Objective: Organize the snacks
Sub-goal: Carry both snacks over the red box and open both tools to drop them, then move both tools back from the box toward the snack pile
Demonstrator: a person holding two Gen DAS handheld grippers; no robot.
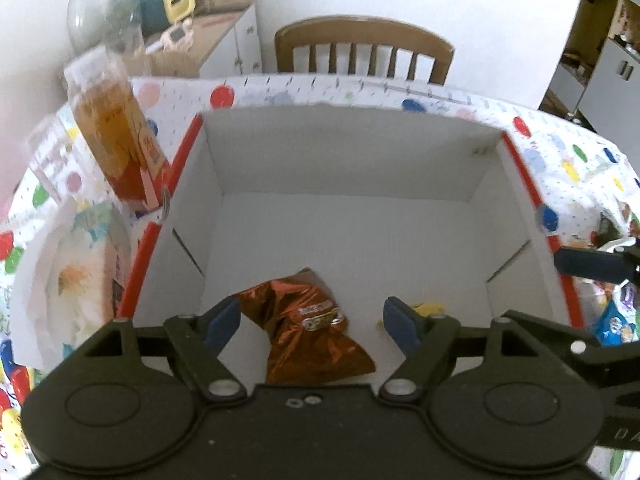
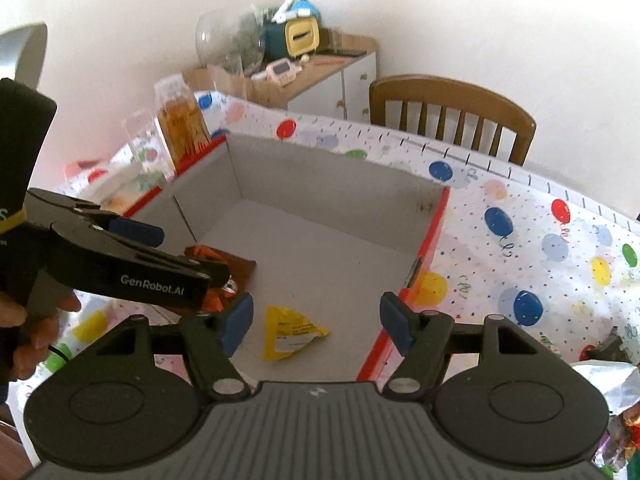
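A white cardboard box (image 1: 352,236) with red outer edges sits on the balloon-print tablecloth. On its floor lies a crinkled copper-brown snack bag (image 1: 308,328), between the fingers of my left gripper (image 1: 310,322), whose blue pads stand apart from it, open. A small yellow packet (image 2: 290,332) lies on the box floor (image 2: 320,248) near the front. My right gripper (image 2: 316,322) hovers above it, open, touching nothing. The left gripper's black body (image 2: 132,264) shows at the left of the right wrist view, over the brown bag (image 2: 224,260).
An orange carton (image 1: 120,136) and a clear glass stand left of the box, with a white packet (image 1: 76,276) in front. More snack wrappers (image 2: 616,404) lie right of the box. A wooden chair (image 1: 364,48) and a cluttered cabinet (image 2: 320,76) stand behind the table.
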